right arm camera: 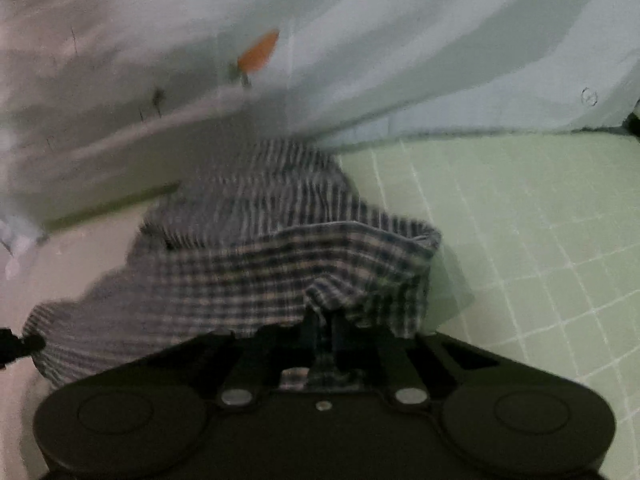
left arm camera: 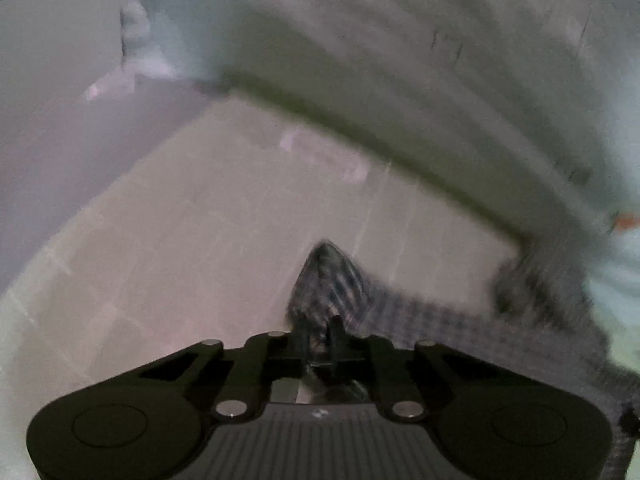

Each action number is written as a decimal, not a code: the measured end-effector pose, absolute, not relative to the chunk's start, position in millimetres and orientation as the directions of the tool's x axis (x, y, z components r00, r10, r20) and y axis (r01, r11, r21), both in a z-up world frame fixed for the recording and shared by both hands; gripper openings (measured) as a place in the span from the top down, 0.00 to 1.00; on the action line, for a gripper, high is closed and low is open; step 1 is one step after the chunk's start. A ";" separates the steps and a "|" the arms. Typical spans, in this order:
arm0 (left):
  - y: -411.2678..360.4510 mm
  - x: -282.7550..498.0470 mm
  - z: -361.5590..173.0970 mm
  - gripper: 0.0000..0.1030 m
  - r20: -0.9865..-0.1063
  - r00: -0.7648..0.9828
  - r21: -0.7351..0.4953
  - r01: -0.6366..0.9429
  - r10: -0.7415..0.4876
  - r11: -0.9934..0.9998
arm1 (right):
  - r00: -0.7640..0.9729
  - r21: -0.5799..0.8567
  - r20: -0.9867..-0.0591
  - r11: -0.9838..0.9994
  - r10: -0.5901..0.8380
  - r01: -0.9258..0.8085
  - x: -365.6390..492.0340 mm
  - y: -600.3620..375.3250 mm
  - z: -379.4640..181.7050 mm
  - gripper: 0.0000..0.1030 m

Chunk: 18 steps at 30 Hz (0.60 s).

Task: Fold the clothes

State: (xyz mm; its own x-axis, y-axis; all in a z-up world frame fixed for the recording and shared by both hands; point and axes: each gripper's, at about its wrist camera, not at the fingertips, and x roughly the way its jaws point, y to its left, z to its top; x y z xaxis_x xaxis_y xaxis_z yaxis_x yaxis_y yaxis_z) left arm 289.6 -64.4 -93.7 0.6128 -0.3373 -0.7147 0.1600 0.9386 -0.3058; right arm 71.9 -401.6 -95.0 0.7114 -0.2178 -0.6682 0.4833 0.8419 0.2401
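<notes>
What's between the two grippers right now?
A span of checked cloth: the right gripper and left gripper each pinch a corner. The right wrist view shows it best.

The left gripper (left arm camera: 322, 326) points steeply downward, its two black fingers drawn close together and pinching a corner of checked cloth (left arm camera: 332, 276). The right gripper (right arm camera: 324, 322) tilts down likewise, jaws nearly closed, clamping the checked cloth bunched just ahead of its fingers.
</notes>
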 end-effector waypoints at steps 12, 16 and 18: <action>-8.8 272.4 -36.1 0.91 -0.585 0.784 -0.252 0.068 -0.208 0.965 | 0.823 0.326 -0.557 0.882 -0.111 0.339 95.2 -378.0 -56.2 0.70; 9.6 283.9 -77.6 0.90 -0.685 0.705 -0.283 -0.026 -0.183 0.959 | 0.764 0.306 -0.617 0.838 -0.188 0.453 94.8 -377.1 -77.1 0.35; 14.9 285.3 -93.4 0.89 -0.715 0.675 -0.290 -0.051 -0.182 0.956 | 0.735 0.310 -0.644 0.807 -0.210 0.502 89.4 -381.3 -87.4 0.24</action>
